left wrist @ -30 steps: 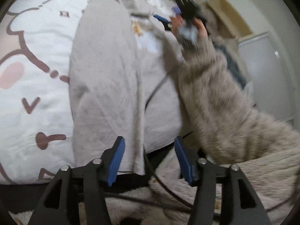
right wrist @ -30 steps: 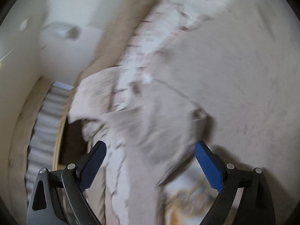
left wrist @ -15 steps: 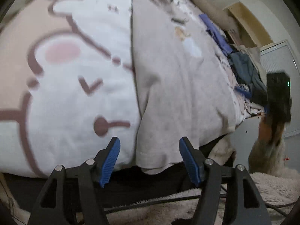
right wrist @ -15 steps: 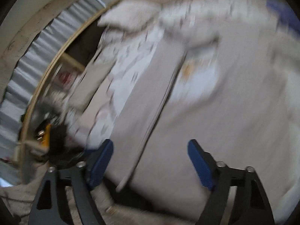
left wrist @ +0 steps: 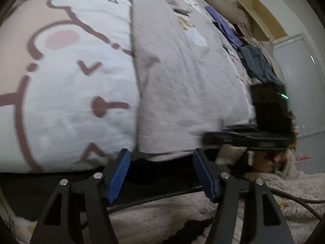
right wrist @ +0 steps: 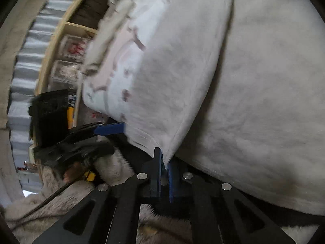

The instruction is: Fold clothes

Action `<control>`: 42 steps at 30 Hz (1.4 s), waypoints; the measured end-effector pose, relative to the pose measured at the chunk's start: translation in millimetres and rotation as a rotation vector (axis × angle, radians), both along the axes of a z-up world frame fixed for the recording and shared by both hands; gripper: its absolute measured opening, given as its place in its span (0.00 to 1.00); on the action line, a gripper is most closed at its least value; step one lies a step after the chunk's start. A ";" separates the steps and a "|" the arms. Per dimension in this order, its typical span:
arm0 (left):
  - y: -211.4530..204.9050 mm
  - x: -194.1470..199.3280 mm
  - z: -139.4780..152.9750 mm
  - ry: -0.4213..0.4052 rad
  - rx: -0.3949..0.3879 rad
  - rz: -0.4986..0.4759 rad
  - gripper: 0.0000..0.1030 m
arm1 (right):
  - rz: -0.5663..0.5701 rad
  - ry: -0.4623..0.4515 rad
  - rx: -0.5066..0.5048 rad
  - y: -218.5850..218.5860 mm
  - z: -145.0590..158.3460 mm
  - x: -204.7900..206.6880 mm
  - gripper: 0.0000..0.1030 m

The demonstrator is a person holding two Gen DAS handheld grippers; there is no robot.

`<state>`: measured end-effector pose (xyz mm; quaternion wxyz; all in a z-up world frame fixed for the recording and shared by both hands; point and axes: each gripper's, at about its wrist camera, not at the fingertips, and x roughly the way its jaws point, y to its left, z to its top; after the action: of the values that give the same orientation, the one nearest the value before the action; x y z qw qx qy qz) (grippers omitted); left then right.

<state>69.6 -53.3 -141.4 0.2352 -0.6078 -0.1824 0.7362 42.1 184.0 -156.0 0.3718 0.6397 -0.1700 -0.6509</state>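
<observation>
While the left gripper [left wrist: 161, 173] gapes at the shirt [left wrist: 182, 77] hem, the right gripper [right wrist: 164, 170] has just clamped its corner; only the left view shows piled clothes [left wrist: 258, 65].

- Left hand-held gripper [left wrist: 161, 174]: black frame, ribbed blue pads [left wrist: 119, 174] standing apart, nothing pressed between them, tilted steeply downward.
- Right hand-held gripper [right wrist: 164, 168]: black frame, blue pads just closed, brought together on the hem corner of a pale grey-white fabric garment [right wrist: 203, 85].
- Right hand-held gripper also visible from the left wrist view [left wrist: 215, 137], reaching in level from the right edge, blurred.
- Fuzzy beige sleeve [left wrist: 229, 154] beneath it.
</observation>
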 end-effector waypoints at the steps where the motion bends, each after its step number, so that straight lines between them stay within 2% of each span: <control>1: -2.1 -4.2 -4.2 -0.010 0.011 0.016 0.61 | -0.009 0.027 0.001 5.7 6.6 3.5 0.06; 2: -3.0 -8.5 -9.3 -0.030 0.036 0.030 0.61 | -0.018 0.053 0.003 11.3 13.2 7.1 0.06; 5: 6.5 -18.6 -26.1 -0.099 0.123 0.037 0.61 | -0.052 0.030 0.024 24.4 4.5 6.8 0.06; 7: 12.9 -19.7 -34.2 -0.131 0.120 0.025 0.46 | -0.068 0.005 0.028 25.8 -2.6 3.9 0.06; 8: 13.0 -18.3 -36.3 -0.144 0.098 0.017 0.29 | -0.065 -0.001 0.033 25.2 -5.2 3.6 0.06; 9: 13.1 -16.9 -38.4 -0.157 0.077 0.009 0.17 | -0.061 -0.007 0.038 24.5 -7.8 3.3 0.06; 11: 13.3 -14.2 -42.7 -0.183 0.034 -0.008 0.11 | -0.056 -0.029 0.060 22.2 -14.9 2.8 0.06; 13: 12.0 -10.3 -45.8 -0.208 -0.006 -0.025 0.11 | -0.065 -0.083 0.098 23.8 -28.2 0.8 0.06; 16: 6.9 -4.9 -33.3 -0.214 -0.030 -0.063 0.11 | -0.005 -0.028 0.109 26.0 -20.1 6.8 0.06; 19: -4.0 -14.0 13.3 -0.092 -0.042 -0.075 0.11 | 0.056 0.088 0.106 32.9 14.7 6.9 0.06; 22: -19.1 -43.2 73.0 0.072 -0.068 -0.051 0.12 | 0.017 0.243 0.126 55.1 65.1 -13.3 0.06; 23: -23.5 -57.5 92.7 0.127 -0.077 -0.039 0.18 | -0.021 0.292 0.121 64.8 81.8 -24.9 0.06; 24: -26.3 -70.5 106.4 0.166 -0.084 -0.025 0.30 | -0.060 0.339 0.114 74.5 98.3 -36.6 0.06; 26: -30.8 -103.6 131.2 0.234 -0.089 0.013 0.42 | -0.141 0.422 0.121 97.6 127.9 -64.3 0.06; 28: -35.6 -135.7 148.4 0.285 -0.084 0.026 0.43 | -0.211 0.496 0.127 117.7 153.3 -93.0 0.06; 30: -33.8 -167.5 153.7 0.320 -0.097 0.032 0.43 | -0.258 0.545 0.128 131.6 168.5 -124.3 0.07; 31: -30.3 -185.5 151.5 0.327 -0.094 0.032 0.43 | -0.281 0.549 0.136 136.8 169.8 -144.5 0.11; 33: -21.6 -223.1 142.6 0.331 -0.077 0.028 0.43 | -0.324 0.547 0.158 140.8 162.1 -188.5 0.61; 34: -15.3 -241.6 136.8 0.333 -0.074 0.029 0.43 | -0.346 0.546 0.170 140.2 156.5 -209.6 0.90; 39: 24.9 -316.5 102.2 0.353 -0.120 0.019 0.43 | -0.378 0.502 0.155 132.3 116.7 -318.5 0.89; 41: 39.4 -344.9 90.3 0.367 -0.148 0.017 0.43 | -0.364 0.475 0.171 122.2 99.8 -364.2 0.72; 42: 43.9 -356.8 82.6 0.374 -0.161 0.017 0.43 | -0.363 0.470 0.187 118.5 94.5 -376.4 0.68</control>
<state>-287.2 -9.5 -58.8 0.2095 -0.4759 -0.0812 0.8503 -334.3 302.4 -61.5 0.2182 0.4624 -0.1302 -0.8495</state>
